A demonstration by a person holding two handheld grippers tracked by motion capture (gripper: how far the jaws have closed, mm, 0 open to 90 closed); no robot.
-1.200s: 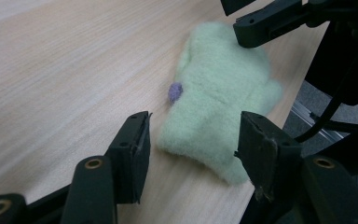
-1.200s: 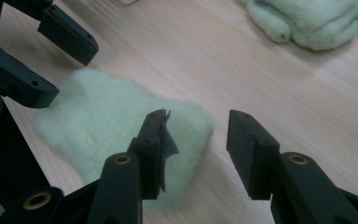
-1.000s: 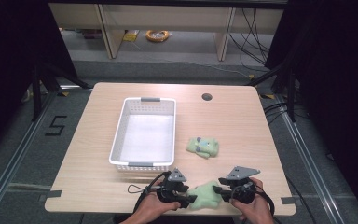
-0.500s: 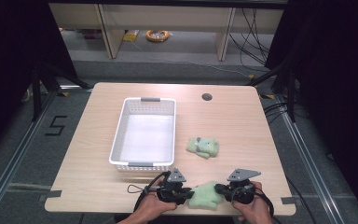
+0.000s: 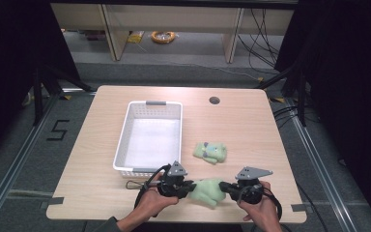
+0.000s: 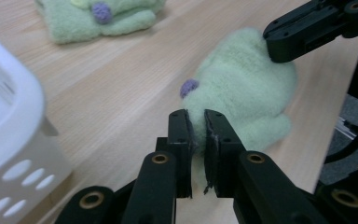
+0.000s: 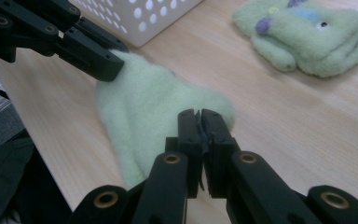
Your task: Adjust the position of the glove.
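So both grippers are clamped on the same fuzzy green plush at the desk's near edge: left gripper pinches one end, right gripper the other. A second green plush lies just past it, beside the white basket.

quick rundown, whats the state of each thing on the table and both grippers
left gripper: shut, pinching the near sock's left edge
right gripper: shut, pinching the same sock's right edge
near green sock: held between both grippers at the table's front edge
second green sock: lying loose on the table, right of the basket
white basket: upright, nothing inside
table: bears the basket and second sock
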